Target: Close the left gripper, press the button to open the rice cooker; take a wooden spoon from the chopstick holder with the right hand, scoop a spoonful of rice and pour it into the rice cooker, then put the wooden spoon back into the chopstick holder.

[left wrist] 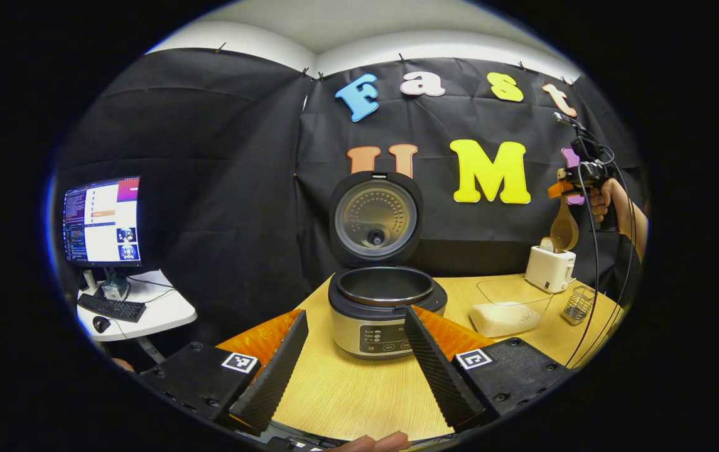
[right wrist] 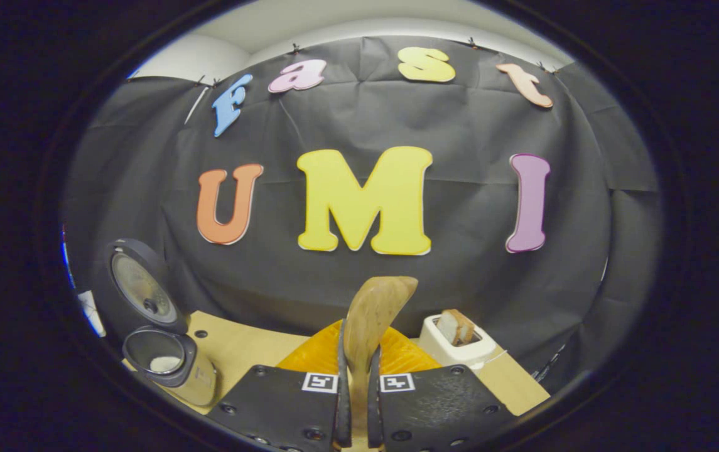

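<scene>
The rice cooker (left wrist: 384,314) stands on the wooden table with its lid (left wrist: 375,220) raised; its dark pot is in full sight. My left gripper (left wrist: 353,376) is open just in front of the cooker, with nothing between its fingers. High at the right, a hand holds my right gripper (left wrist: 576,188) above the toaster, with the wooden spoon (left wrist: 564,231) hanging bowl-down from it. In the right gripper view both fingers of my right gripper (right wrist: 357,376) press on the spoon (right wrist: 375,314), whose bowl points forward. The cooker (right wrist: 167,361) sits far left there, a pale patch in its pot.
A clear container of rice (left wrist: 510,309) sits right of the cooker. A wire chopstick holder (left wrist: 579,304) and a white toaster (left wrist: 549,267) with bread stand at the right edge. A side table (left wrist: 145,311) with a monitor (left wrist: 103,220) and keyboard stands far left.
</scene>
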### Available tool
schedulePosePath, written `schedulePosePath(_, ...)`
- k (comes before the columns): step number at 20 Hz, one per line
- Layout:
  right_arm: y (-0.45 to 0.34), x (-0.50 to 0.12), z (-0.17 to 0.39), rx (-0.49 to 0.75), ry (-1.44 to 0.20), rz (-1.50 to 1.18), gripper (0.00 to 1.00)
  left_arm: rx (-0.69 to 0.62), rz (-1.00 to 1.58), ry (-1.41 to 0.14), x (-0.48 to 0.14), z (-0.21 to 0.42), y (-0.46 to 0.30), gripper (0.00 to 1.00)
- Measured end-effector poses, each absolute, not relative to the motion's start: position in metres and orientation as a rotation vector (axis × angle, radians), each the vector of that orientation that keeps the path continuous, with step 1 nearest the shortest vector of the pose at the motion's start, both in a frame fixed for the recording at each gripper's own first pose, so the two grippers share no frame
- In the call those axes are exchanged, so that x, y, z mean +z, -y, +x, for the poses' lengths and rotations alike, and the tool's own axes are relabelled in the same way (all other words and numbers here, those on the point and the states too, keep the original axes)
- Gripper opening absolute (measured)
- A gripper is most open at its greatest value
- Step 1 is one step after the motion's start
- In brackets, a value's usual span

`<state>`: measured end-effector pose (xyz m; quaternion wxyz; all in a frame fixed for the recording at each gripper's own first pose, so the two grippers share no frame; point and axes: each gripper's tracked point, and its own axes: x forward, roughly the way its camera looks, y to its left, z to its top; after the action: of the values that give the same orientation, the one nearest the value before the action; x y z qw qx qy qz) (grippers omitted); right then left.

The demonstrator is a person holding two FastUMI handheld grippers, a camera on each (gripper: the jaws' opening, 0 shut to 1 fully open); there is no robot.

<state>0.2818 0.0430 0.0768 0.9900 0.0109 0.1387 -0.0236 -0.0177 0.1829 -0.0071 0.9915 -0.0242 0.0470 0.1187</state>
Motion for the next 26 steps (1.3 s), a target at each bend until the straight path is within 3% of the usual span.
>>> schedulePosePath(13,0.100,-0.064,0.256,-0.229,-0.465,0.085,0.10,0.215,-0.034,-0.085,-0.003,-0.014,-0.169,0.98)
schedulePosePath(22,0.119,-0.114,0.238,-0.238,-0.572,0.257,0.11,0.193,-0.045,-0.083,-0.002,-0.013,-0.159,0.98)
schedulePosePath(25,0.119,-0.111,0.236,-0.228,-0.563,0.277,0.21,0.191,-0.049,-0.086,-0.003,-0.012,-0.157,0.98)
schedulePosePath(26,0.119,-0.107,0.235,-0.227,-0.550,0.285,0.33,0.182,-0.052,-0.088,-0.003,-0.011,-0.154,0.98)
